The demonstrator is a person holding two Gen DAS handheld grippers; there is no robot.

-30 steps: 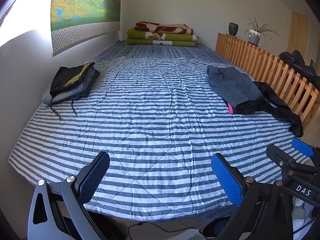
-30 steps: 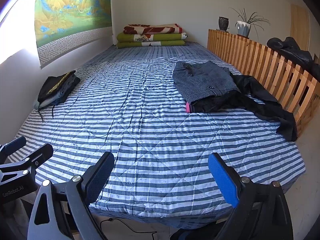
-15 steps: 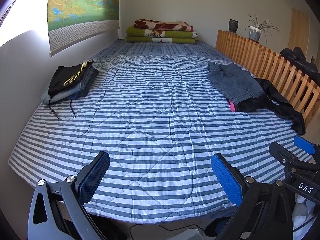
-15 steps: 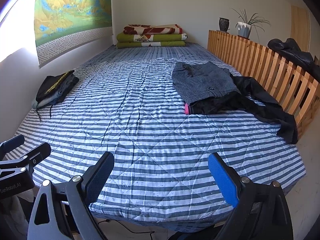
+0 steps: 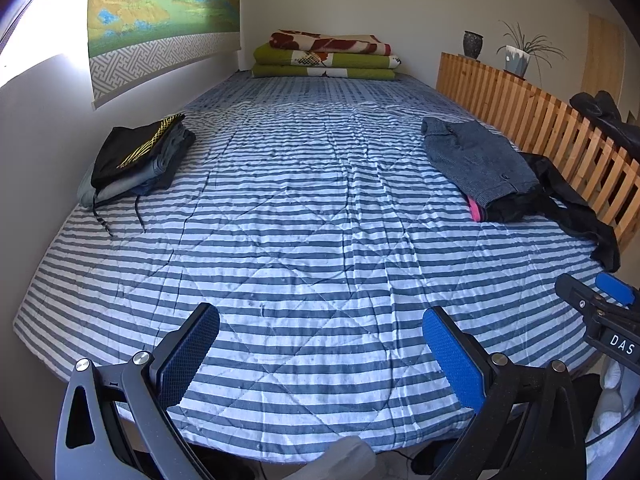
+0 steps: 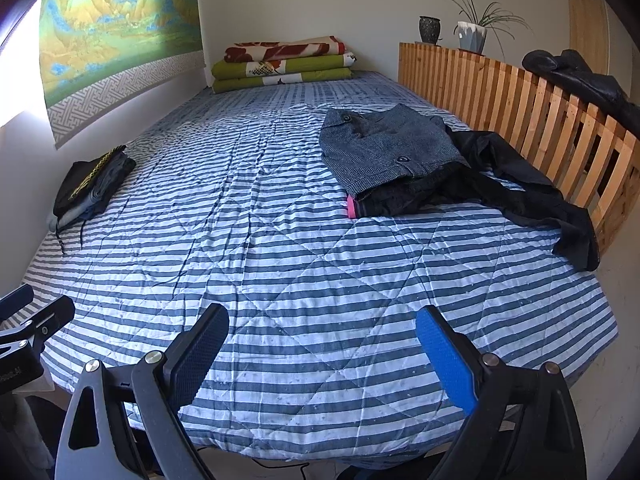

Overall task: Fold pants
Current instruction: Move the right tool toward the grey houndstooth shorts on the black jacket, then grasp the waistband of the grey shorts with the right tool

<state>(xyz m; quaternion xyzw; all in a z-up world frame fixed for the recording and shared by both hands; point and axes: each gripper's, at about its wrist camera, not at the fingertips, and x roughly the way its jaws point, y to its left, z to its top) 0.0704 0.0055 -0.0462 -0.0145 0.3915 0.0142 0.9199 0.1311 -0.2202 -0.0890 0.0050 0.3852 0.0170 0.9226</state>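
Left hand-held gripper [image 5: 320,354]: jaws spread wide, nothing between the blue pads; it hangs over the near edge of the bed, well apart from any garment.
Right hand-held gripper [image 6: 322,354]: likewise wide open and empty, held beside the left one at the foot of the bed.
Bed [image 5: 304,216]: striped quilt with a bare middle, probably the space kept free for spreading and folding.
Unfolded pile [image 6: 394,156]: a grey garment lies on top of a dark one with a pink edge, near the wooden slat rail [image 6: 532,112]; black pants [image 6: 532,186] trail from it toward the bed's right corner. These look like the items waiting to be folded.
Folded stack [image 5: 136,158]: neat pile at the left wall side, likely finished pieces set out of the way.
Step in hand: nothing is gripped; fetching a garment from the right pile seems next.
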